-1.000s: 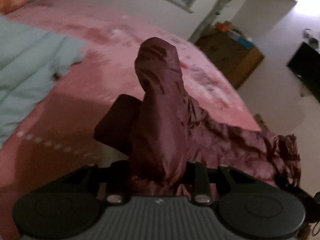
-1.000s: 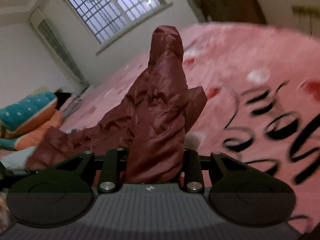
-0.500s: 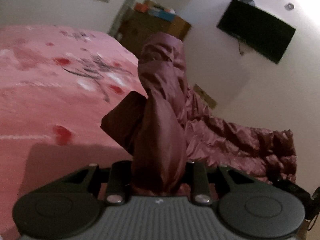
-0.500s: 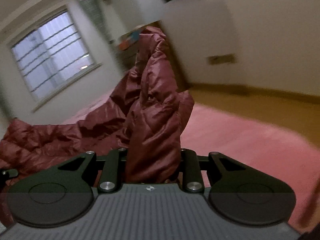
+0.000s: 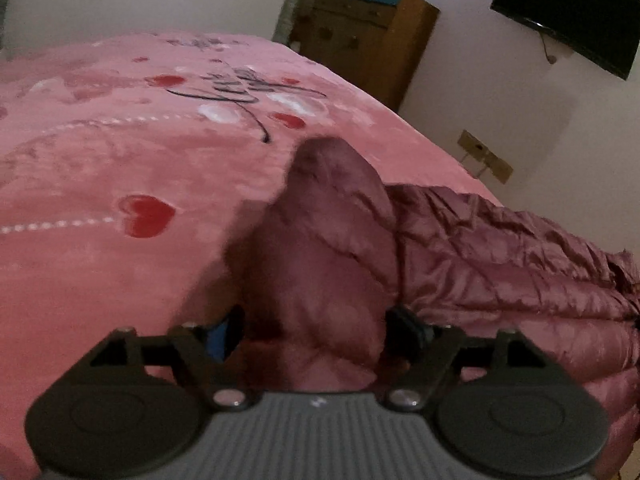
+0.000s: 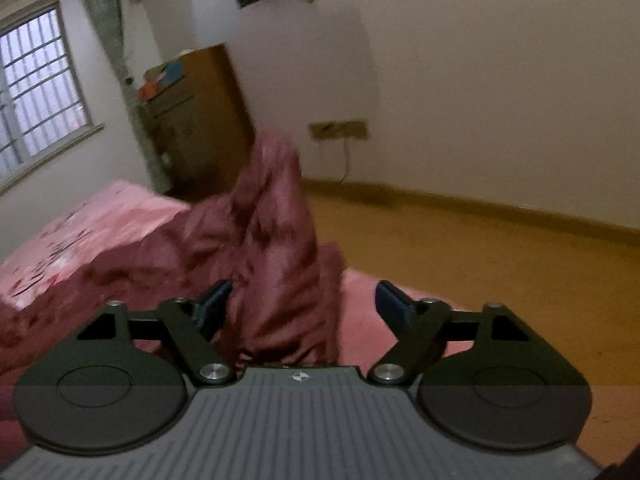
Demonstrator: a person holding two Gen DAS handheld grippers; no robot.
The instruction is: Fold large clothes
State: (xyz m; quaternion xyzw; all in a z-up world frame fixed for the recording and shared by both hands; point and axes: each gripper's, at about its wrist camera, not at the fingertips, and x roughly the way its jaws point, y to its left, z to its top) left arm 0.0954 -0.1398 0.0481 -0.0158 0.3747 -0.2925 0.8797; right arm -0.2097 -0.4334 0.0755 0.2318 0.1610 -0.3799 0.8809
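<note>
A maroon puffer jacket (image 5: 500, 264) lies along the right edge of the pink bed (image 5: 120, 152). My left gripper (image 5: 316, 320) is open, and a bunched end of the jacket (image 5: 332, 240) still stands between its spread fingers. In the right wrist view the jacket (image 6: 276, 248) rises in a blurred fold between the fingers of my right gripper (image 6: 304, 300), which is open; the cloth leans toward the left finger (image 6: 212, 300), and the right finger (image 6: 394, 302) is clear of it.
A wooden cabinet (image 5: 368, 40) stands past the bed's far corner, with boxes on top. A black TV (image 5: 568, 12) hangs on the wall. The yellow-brown floor (image 6: 500, 264) lies right of the bed. A barred window (image 6: 36, 92) is at the left.
Both grippers have gone from shut on the jacket to open. Both swung toward the bed's foot and right edge, and the jacket has come down onto the bed.
</note>
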